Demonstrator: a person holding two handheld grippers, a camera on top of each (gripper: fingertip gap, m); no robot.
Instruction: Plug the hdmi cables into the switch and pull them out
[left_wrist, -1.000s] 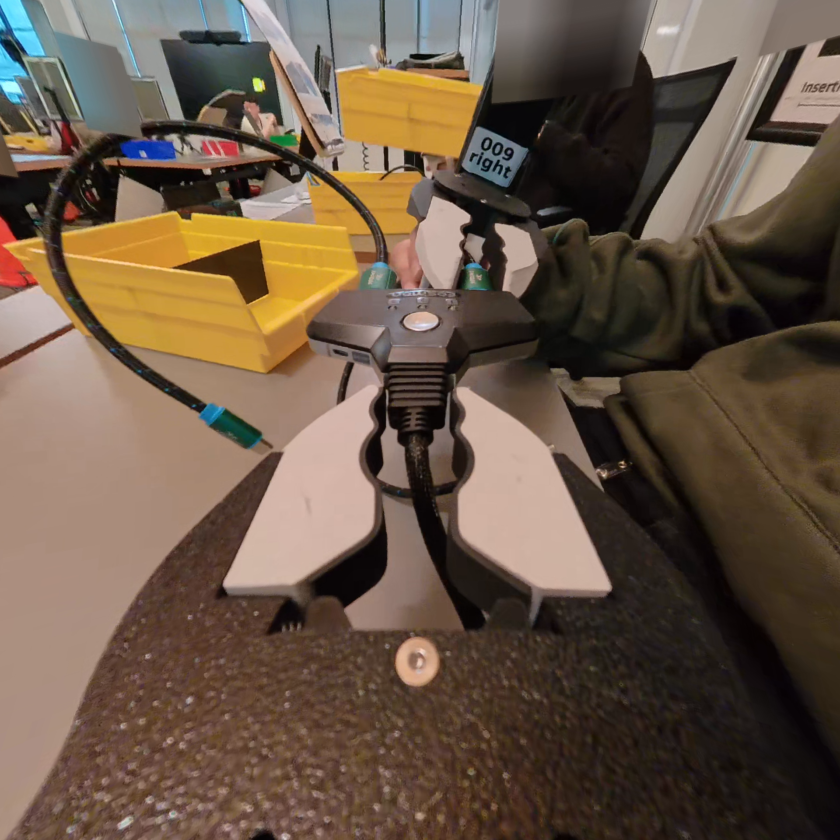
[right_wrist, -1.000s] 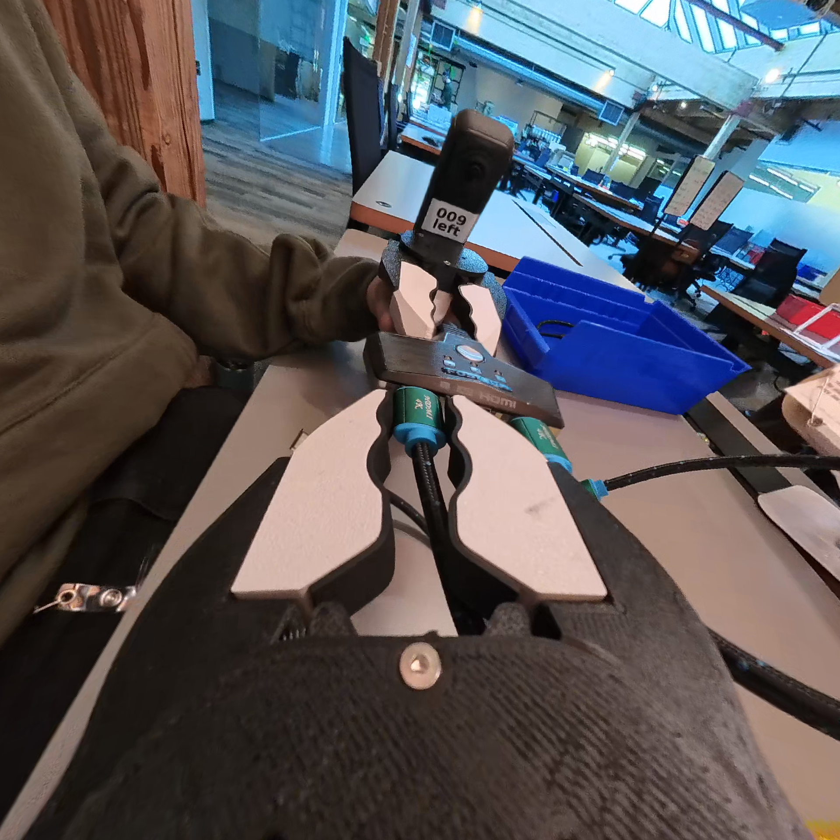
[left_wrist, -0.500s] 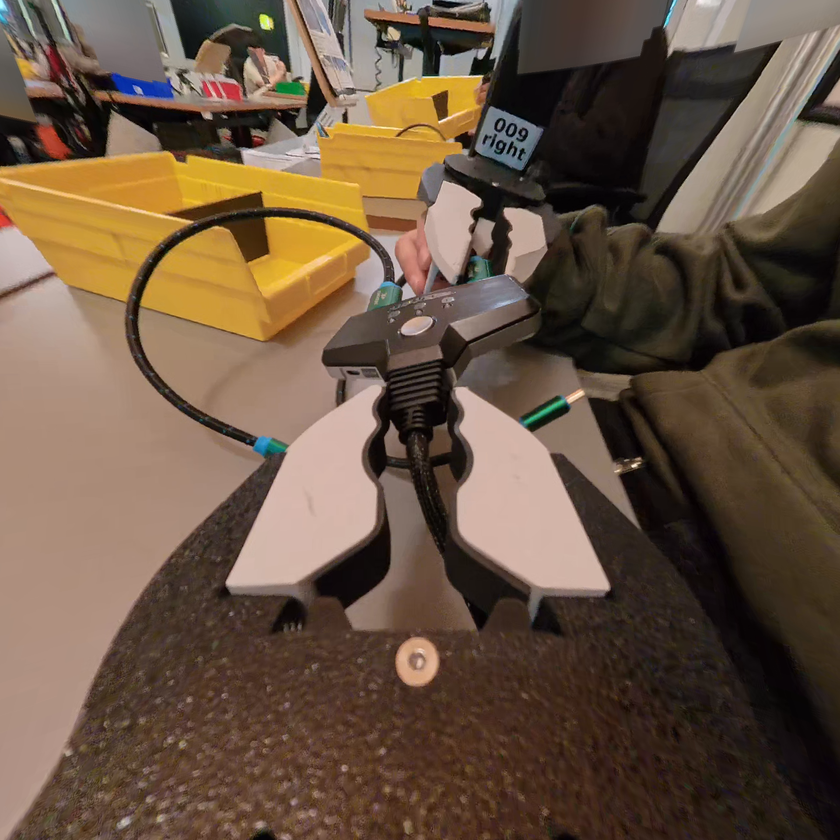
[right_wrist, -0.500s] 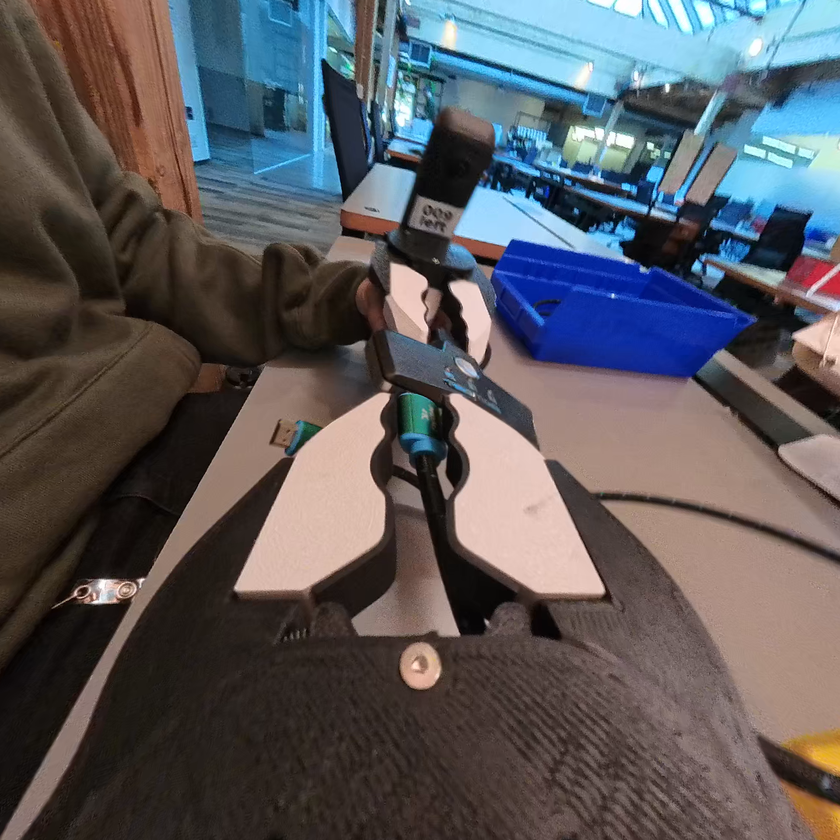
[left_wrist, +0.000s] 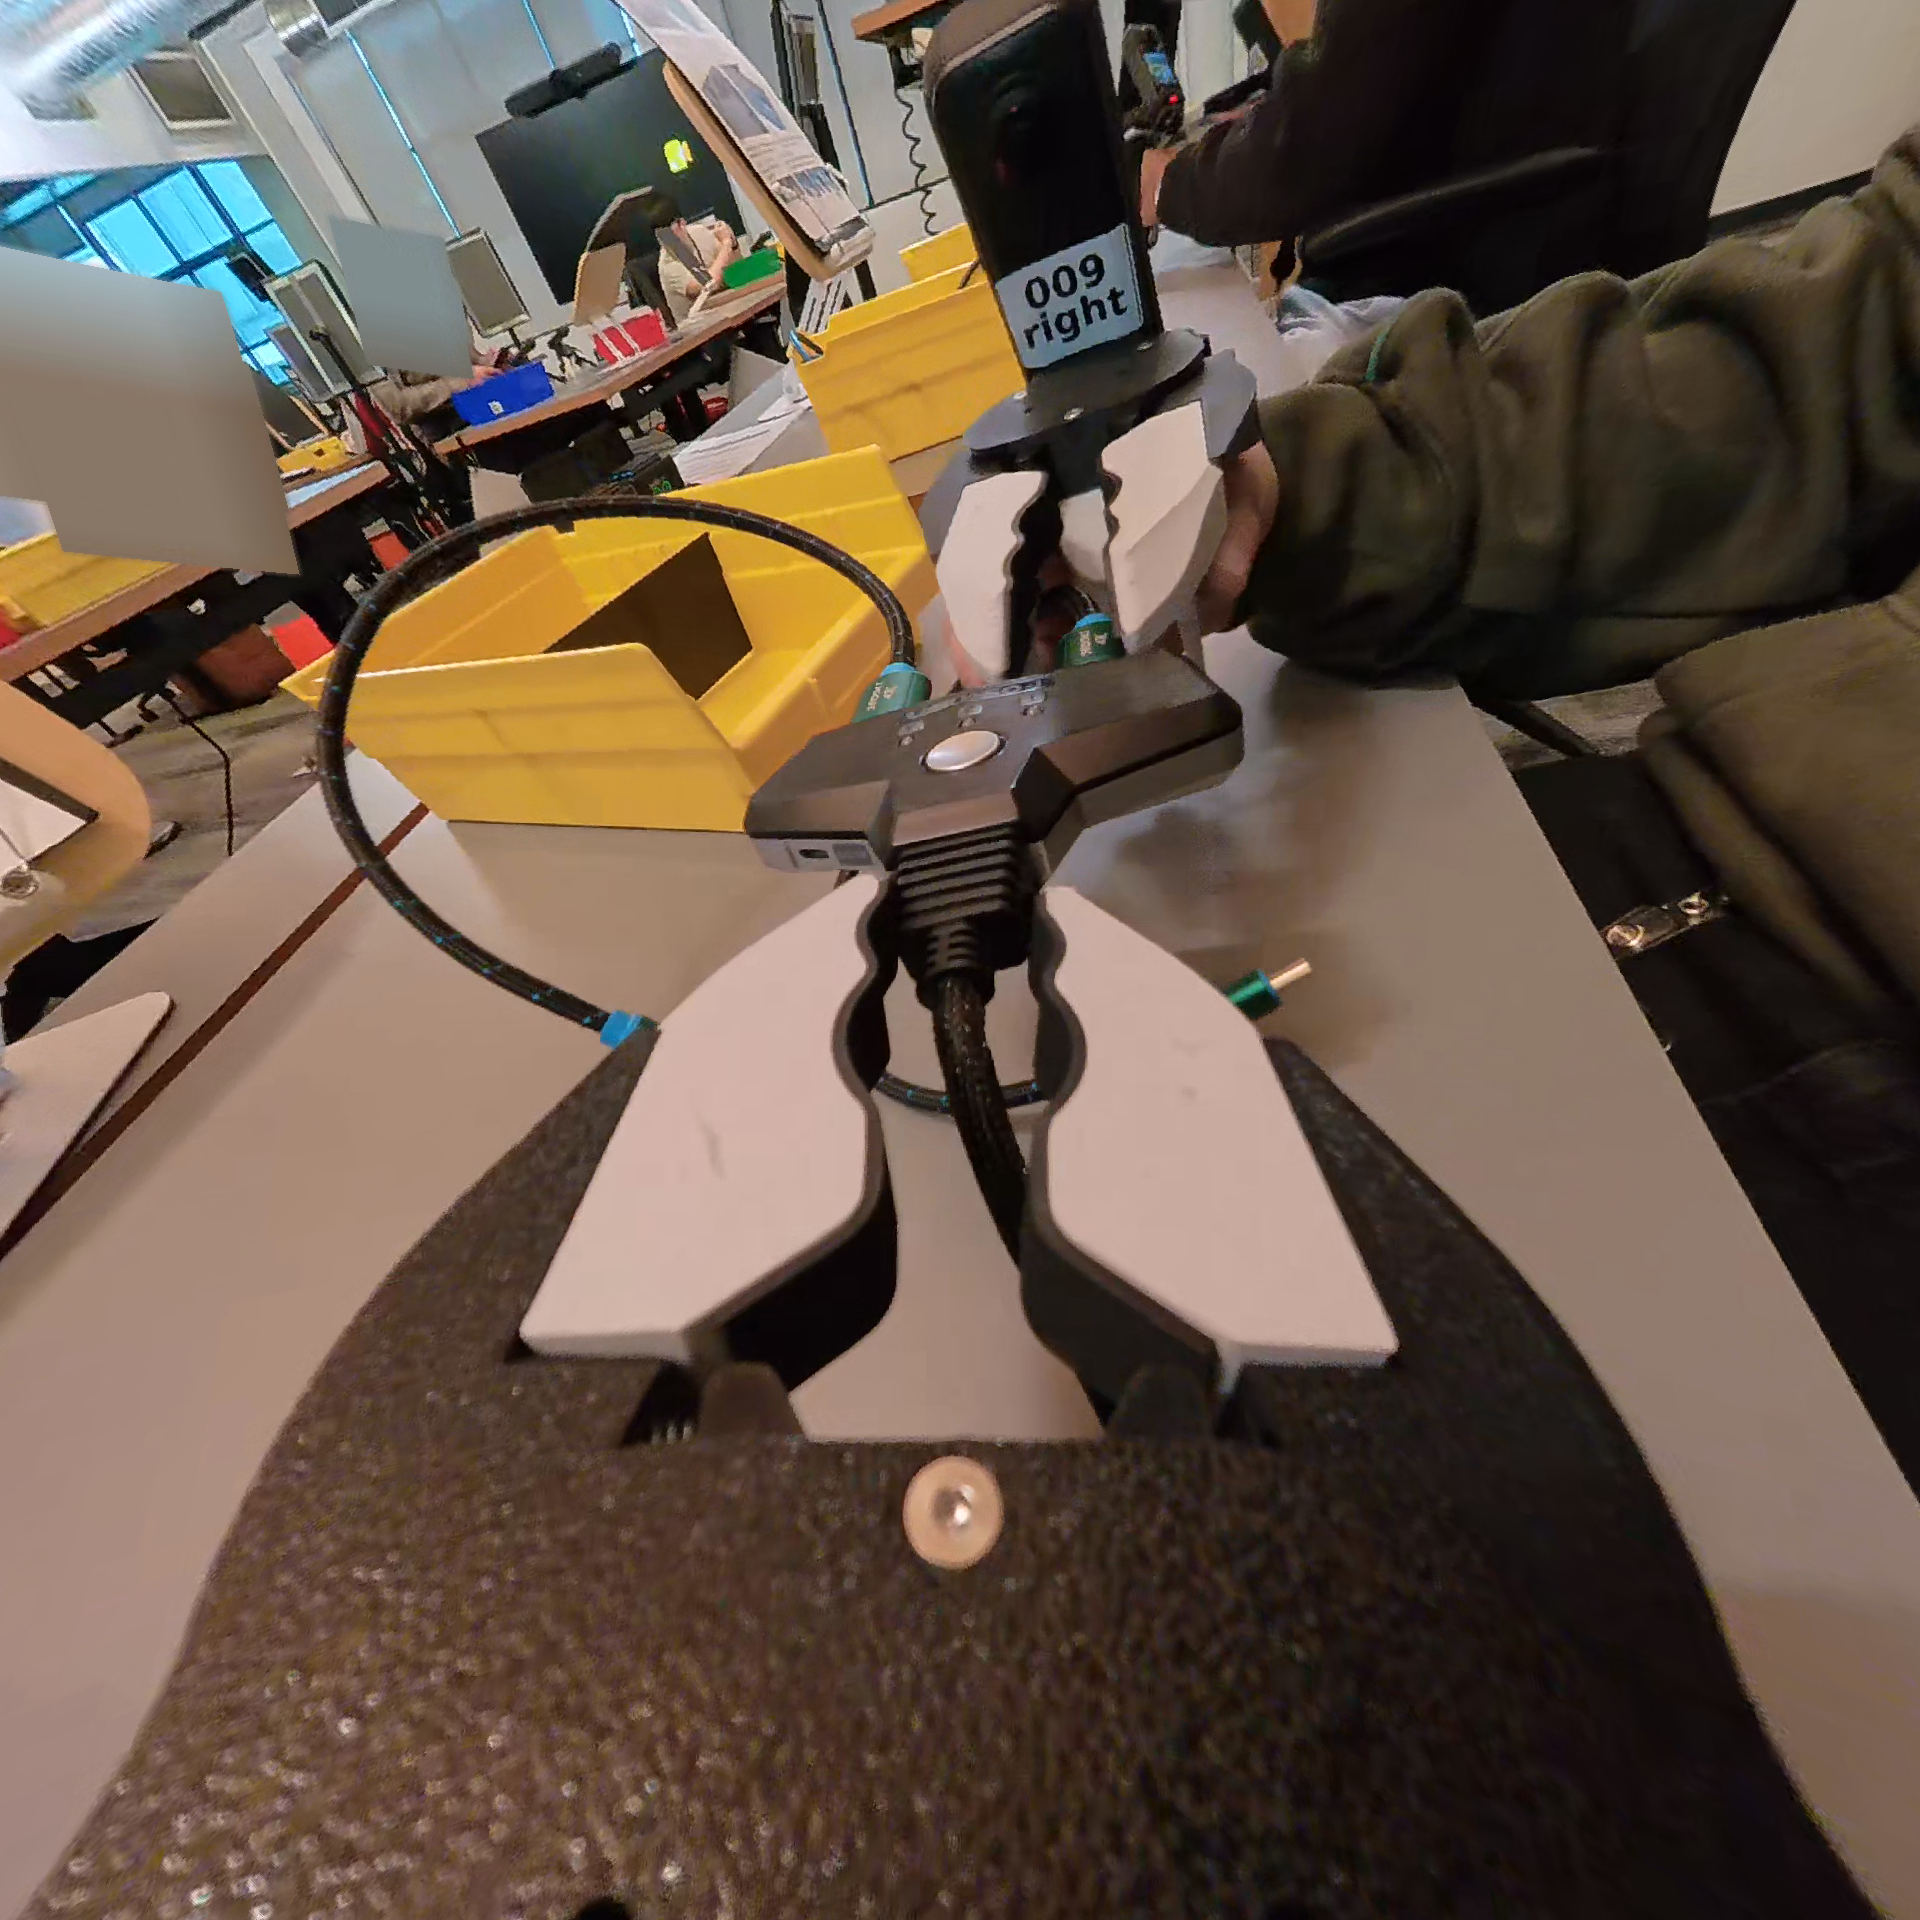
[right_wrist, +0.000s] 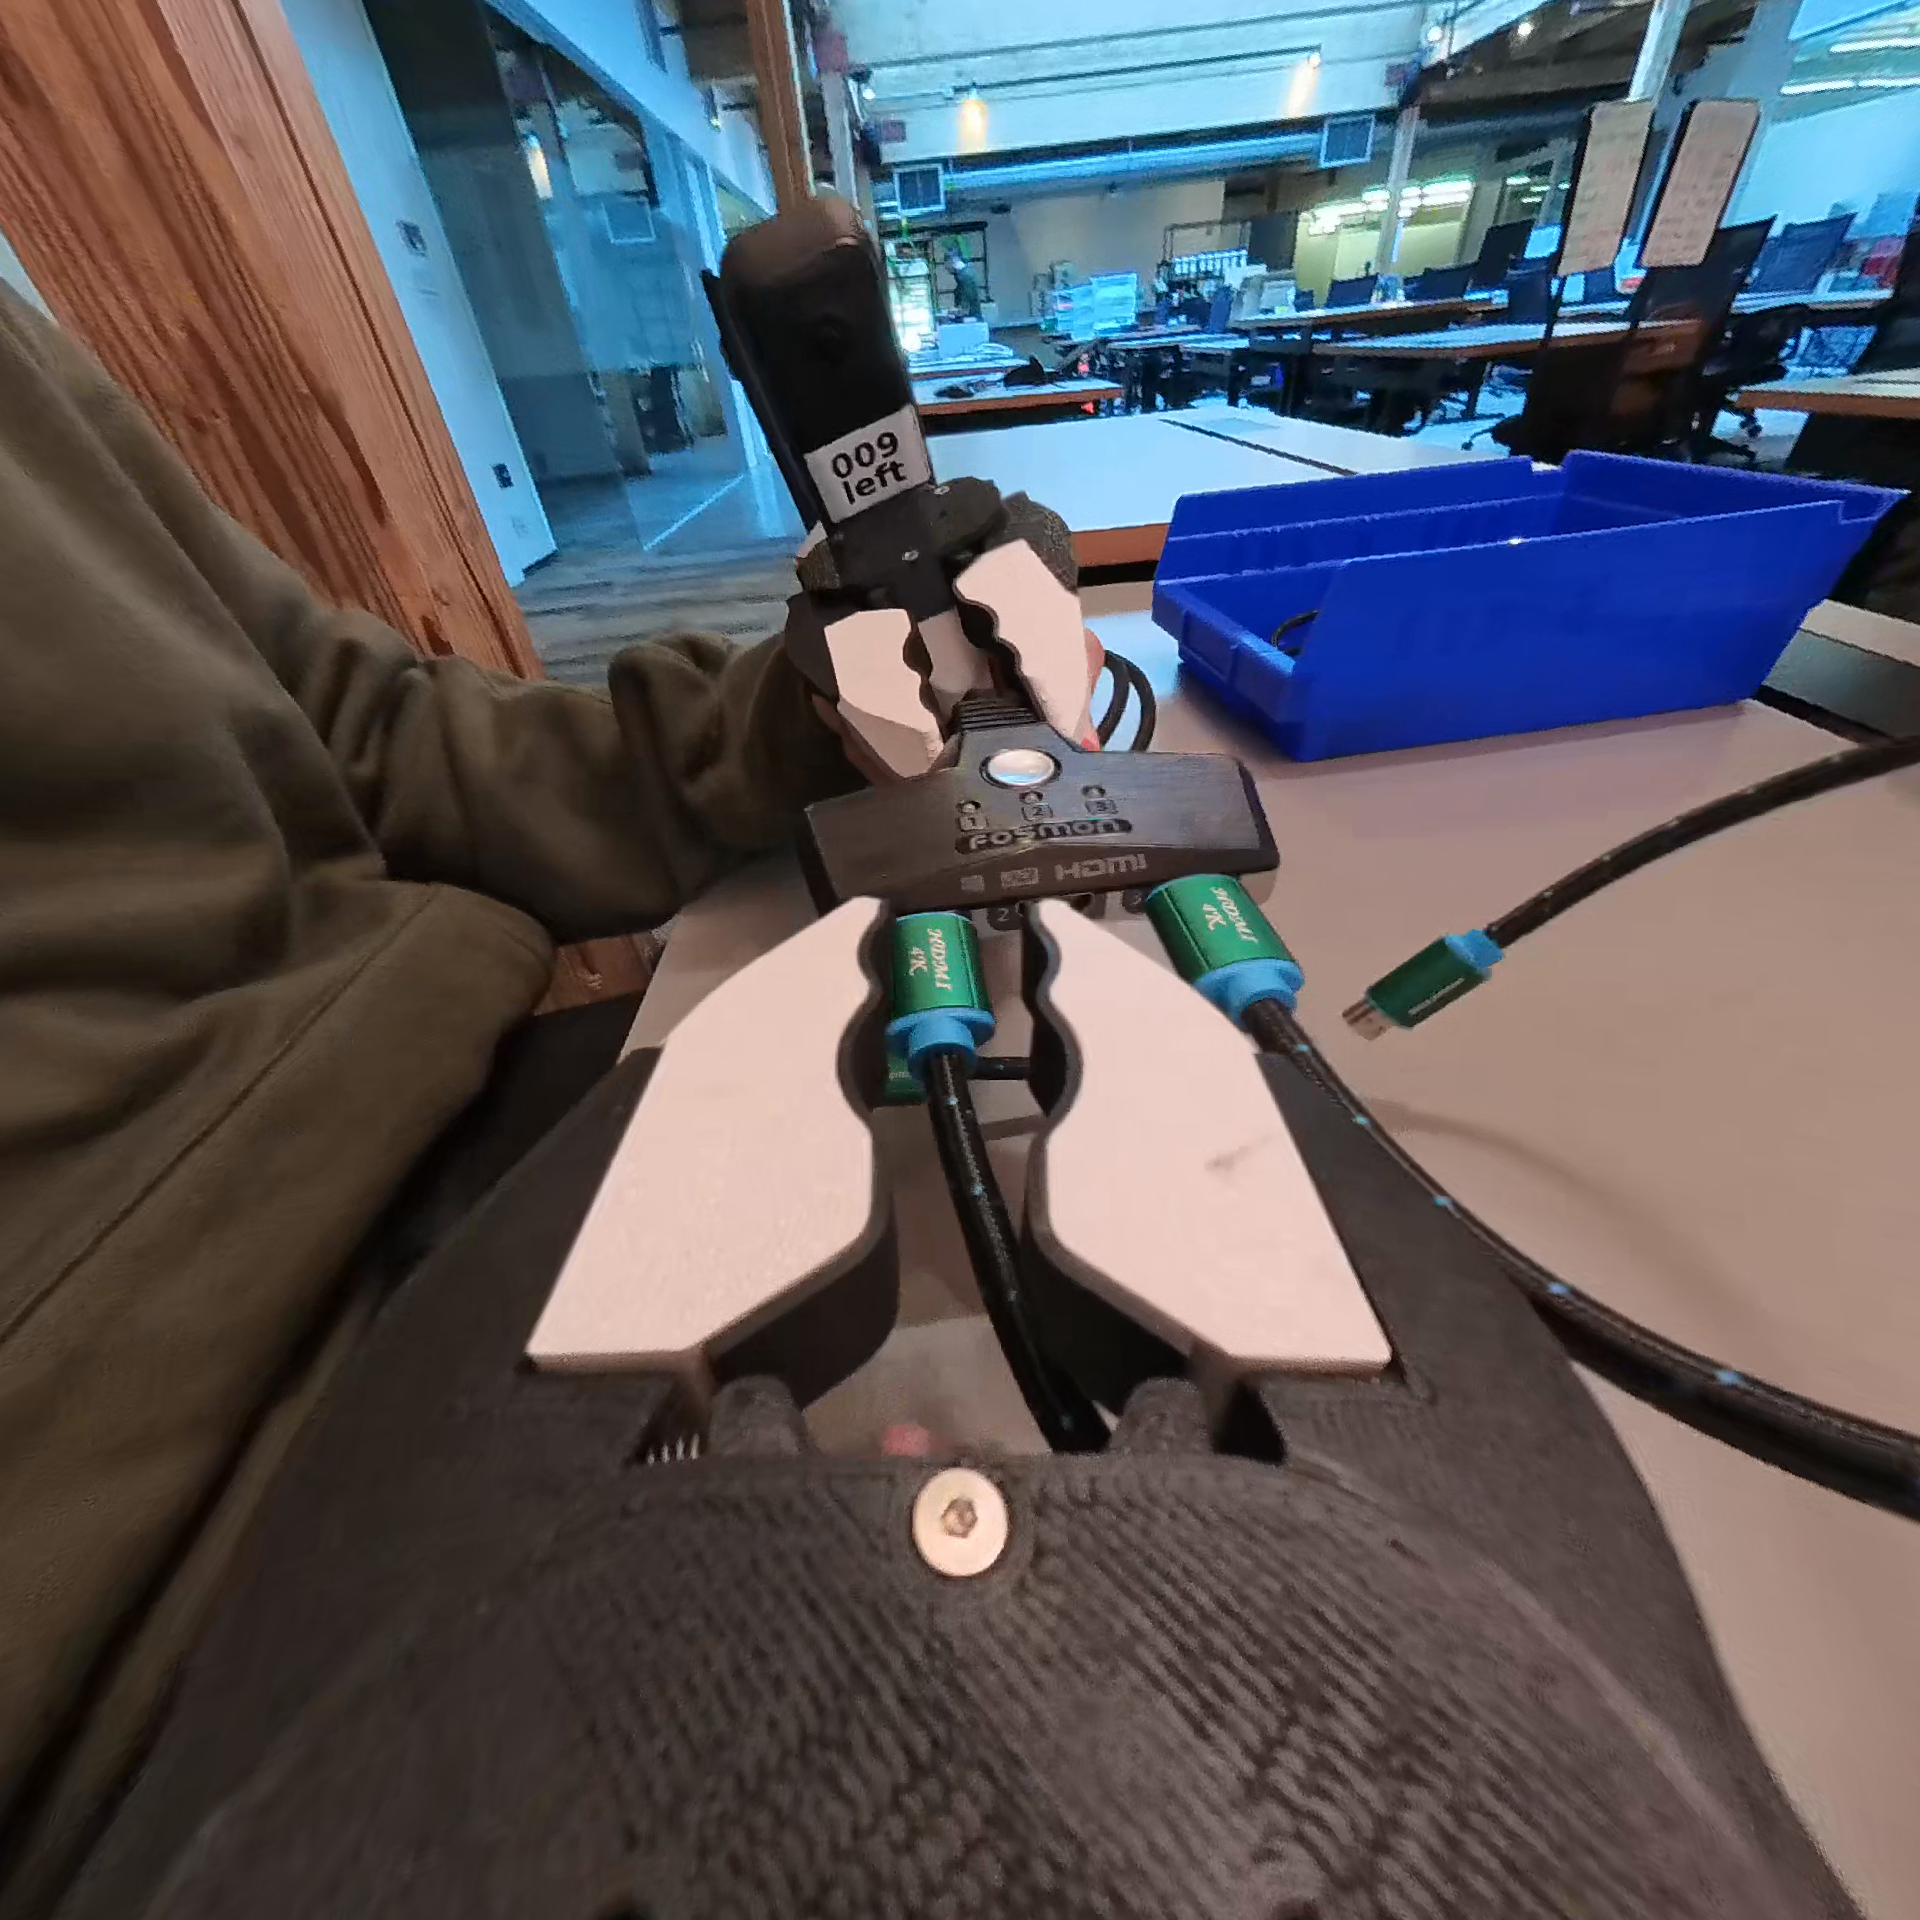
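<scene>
The black HDMI switch is held above the grey table between my two grippers, which face each other. My left gripper is shut on the ribbed collar of the switch's own cable. My right gripper is shut on a green HDMI plug seated in the switch; it also shows in the left wrist view. A second green plug sits in another port. A loose green plug lies to the right on its braided cable. Another loose plug tip lies by my left gripper.
A yellow bin stands beyond the switch, with a black cable loop arching in front of it. A blue bin stands at the back right. A person's olive sleeve reaches in behind the right gripper. The table edge runs close by.
Both grippers keep their holds while the switch tilts and swings with them. The loose cable ends have shifted on the table, and the cable loop has moved nearer.
</scene>
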